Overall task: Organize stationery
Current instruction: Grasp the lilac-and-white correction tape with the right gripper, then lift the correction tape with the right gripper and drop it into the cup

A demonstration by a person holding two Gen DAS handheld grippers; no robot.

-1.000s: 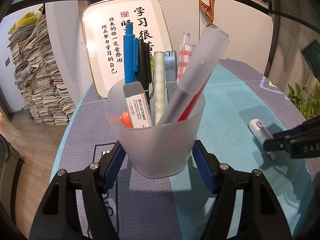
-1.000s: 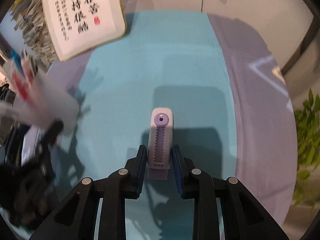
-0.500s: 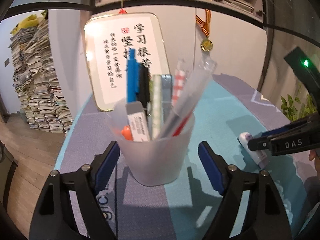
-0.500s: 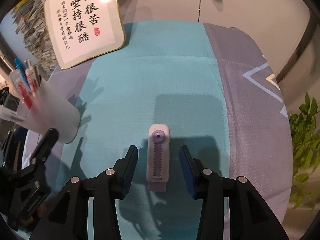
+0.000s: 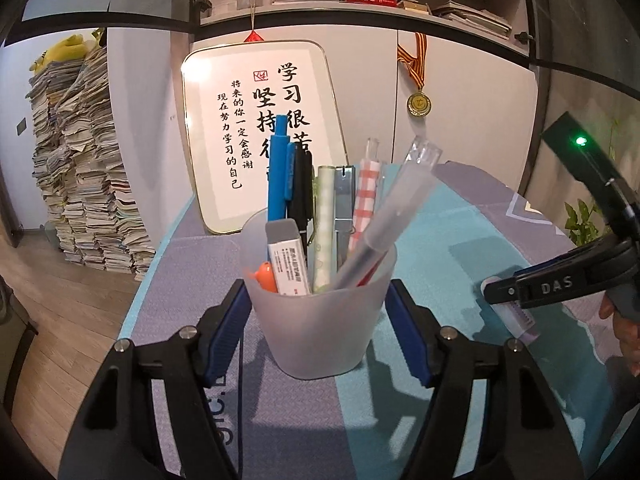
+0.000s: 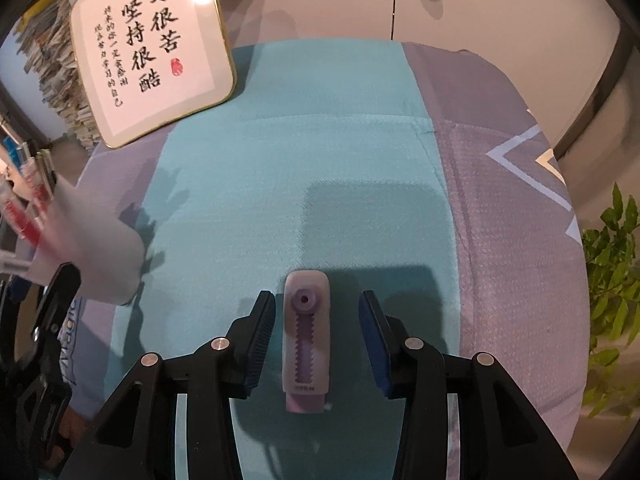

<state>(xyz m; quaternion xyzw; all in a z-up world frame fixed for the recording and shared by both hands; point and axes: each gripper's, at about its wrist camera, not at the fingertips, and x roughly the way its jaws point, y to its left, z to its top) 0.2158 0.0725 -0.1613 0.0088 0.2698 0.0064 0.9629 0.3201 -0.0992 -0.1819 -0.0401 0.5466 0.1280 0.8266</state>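
A frosted plastic pen cup [image 5: 320,328] stands on the cloth, holding several pens, an eraser [image 5: 287,257] and a clear pen tube. My left gripper [image 5: 319,330] is open, its blue pads on either side of the cup without pressing it. A white and purple retractable eraser [image 6: 306,336] lies flat on the teal cloth. My right gripper [image 6: 317,332] is open around it, both pads apart from its sides. The eraser also shows in the left wrist view [image 5: 518,318] under the right gripper. The cup appears blurred at the left of the right wrist view [image 6: 94,256].
A framed calligraphy board [image 5: 256,136] leans against the white cabinet at the back. The table has a teal and purple cloth [image 6: 320,168]. A medal [image 5: 419,104] hangs on the cabinet. A paper stack [image 5: 80,168] stands on the floor left; a plant [image 6: 616,264] at right.
My right gripper let go of the retractable eraser and opened wide; the eraser now lies on the cloth. My left gripper opened off the cup and drew back slightly.
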